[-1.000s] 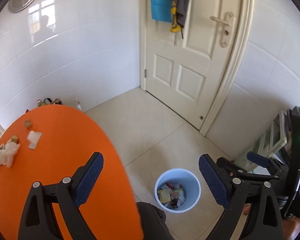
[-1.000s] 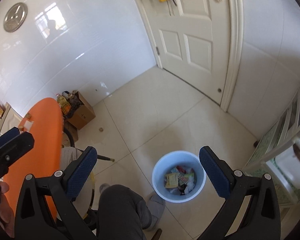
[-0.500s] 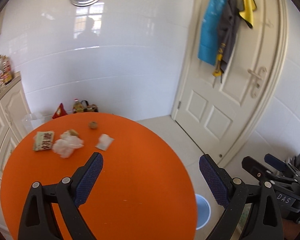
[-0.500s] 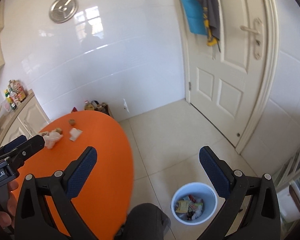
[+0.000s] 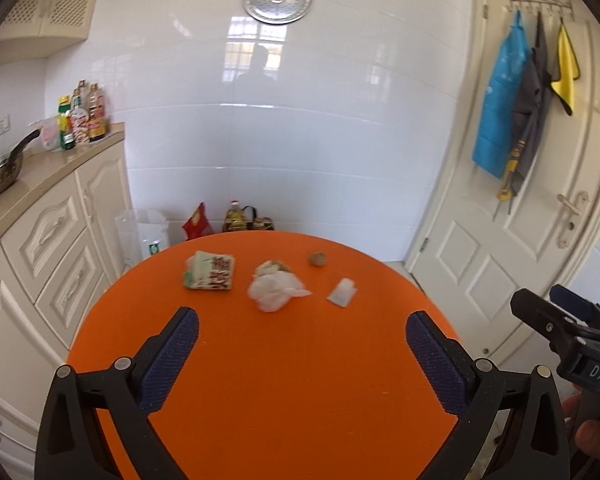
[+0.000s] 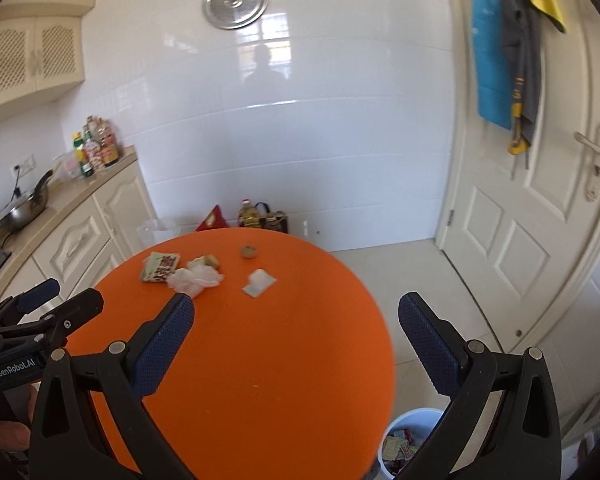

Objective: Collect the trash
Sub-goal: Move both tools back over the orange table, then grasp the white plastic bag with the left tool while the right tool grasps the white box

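Both views have swung from the blue plastic bin up to the round orange table; the left gripper, just opening wider, and the right gripper are spread, empty, over it, short of the crumpled white plastic wrapper and printed snack packet.

i see an orange counter, a white crumpled tissue, a red-and-green printed wrapper, and dark blue textured pads.

Round orange table. On far half, placed relative to crumpled white plastic bag: printed snack packet left; brown scrap touching behind; small brown ball right-rear; small white sachet right.
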The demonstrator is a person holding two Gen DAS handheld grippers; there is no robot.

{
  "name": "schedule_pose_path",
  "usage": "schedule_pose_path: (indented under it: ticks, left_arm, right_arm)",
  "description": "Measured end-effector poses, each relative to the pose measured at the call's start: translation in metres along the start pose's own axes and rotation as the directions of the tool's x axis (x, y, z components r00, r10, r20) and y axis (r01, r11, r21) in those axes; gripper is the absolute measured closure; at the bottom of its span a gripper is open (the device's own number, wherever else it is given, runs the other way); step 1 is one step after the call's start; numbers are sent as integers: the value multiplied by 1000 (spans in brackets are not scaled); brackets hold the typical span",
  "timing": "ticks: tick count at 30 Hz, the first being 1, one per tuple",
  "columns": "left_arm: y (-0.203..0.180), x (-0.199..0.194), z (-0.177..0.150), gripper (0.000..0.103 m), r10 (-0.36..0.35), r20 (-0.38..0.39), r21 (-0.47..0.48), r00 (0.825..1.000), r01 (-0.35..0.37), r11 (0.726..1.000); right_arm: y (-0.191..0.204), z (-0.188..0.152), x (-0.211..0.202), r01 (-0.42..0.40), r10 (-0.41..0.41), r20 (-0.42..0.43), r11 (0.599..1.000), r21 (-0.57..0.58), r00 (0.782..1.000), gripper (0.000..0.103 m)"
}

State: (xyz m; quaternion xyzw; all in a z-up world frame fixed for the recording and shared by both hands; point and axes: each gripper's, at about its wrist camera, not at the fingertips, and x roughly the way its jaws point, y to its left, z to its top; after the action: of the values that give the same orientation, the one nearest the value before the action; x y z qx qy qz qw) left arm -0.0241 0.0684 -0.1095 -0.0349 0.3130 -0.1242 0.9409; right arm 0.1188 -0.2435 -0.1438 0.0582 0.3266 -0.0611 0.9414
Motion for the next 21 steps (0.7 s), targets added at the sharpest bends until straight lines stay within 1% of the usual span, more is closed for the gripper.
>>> schedule_pose_path:
  ticks: [4,9,11,12,13,17,21]
  left_arm:
    - [16,10,-4,1,30,-32,-32,999,-31,999]
    - [23,53,10,1,48,-84,-52,995,-52,997]
    - [21,84,30,1,42,-107,-43,993,-47,998]
    - [18,98,34,1,42,-117,-36,992,-46,998]
    - [24,115,43,1,36,-129,-27,991,-40,999]
    - [11,180,57,1,18,-192,12,981,-16,1000]
    - [-1,242,65,1,15,-246,59,969,-1,998]
  right_arm:
    - [19,2,31,-37,36,-43,999,-38,998,0]
    - [28,4,89,-57,49,-120,996,-66,992,0]
    - [25,3,115,-56,44,-161,996,-70,986,0]
    - [23,2,130,-59,47,-181,996,-64,982,0]
    - [20,2,144,-62,50,-198,996,-56,979,0]
    - [11,-3,195,-51,38,-264,998,-45,964,0]
    - [4,-7,229,-58,45,-304,998,-33,952,1]
